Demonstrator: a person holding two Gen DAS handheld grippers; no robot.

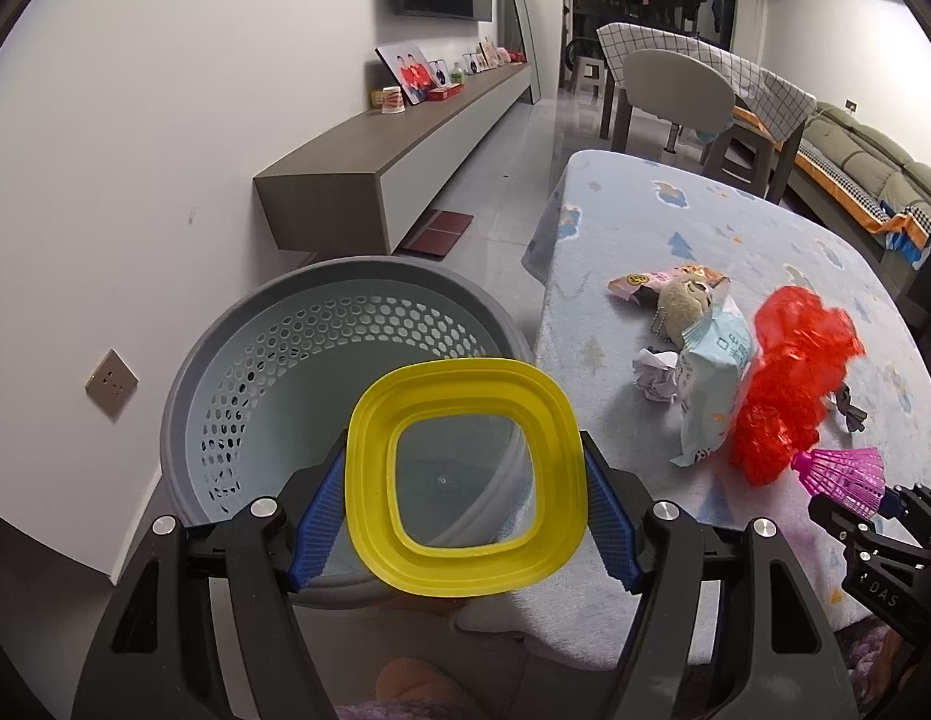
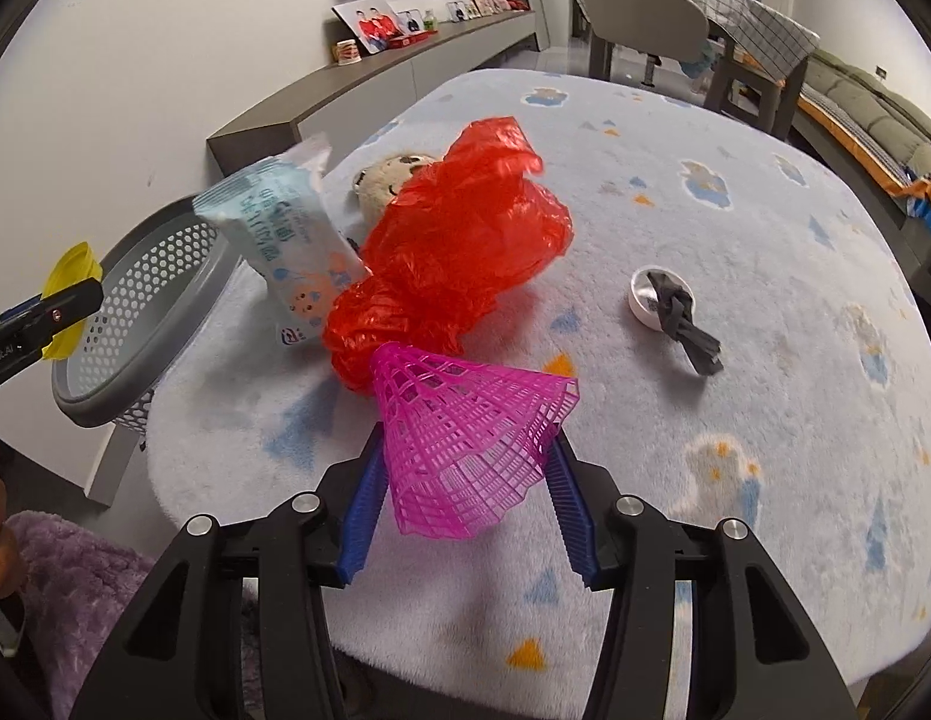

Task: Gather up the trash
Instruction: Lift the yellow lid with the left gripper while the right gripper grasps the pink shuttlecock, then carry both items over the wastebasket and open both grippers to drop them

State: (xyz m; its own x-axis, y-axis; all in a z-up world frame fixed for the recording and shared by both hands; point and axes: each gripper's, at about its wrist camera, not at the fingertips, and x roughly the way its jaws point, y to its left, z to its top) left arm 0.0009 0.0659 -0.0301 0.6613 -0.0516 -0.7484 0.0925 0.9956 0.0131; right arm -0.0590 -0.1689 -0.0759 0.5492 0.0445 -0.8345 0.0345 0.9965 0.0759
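Trash: yellow lid [image 1: 465, 480] clamped in left gripper [image 1: 465, 498], held level above grey basket [image 1: 225, 360]; pink shuttlecock [image 2: 465, 444] pinched by right gripper [image 2: 465, 480], raised over table [image 2: 765, 420], beside red bag [image 2: 453, 258].

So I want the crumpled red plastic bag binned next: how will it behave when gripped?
The crumpled red plastic bag looks thin and translucent, so probably very light and floppy. Its creased film would likely collapse between the pads, and loose folds may trail or catch the pale blue wipes packet beside it.
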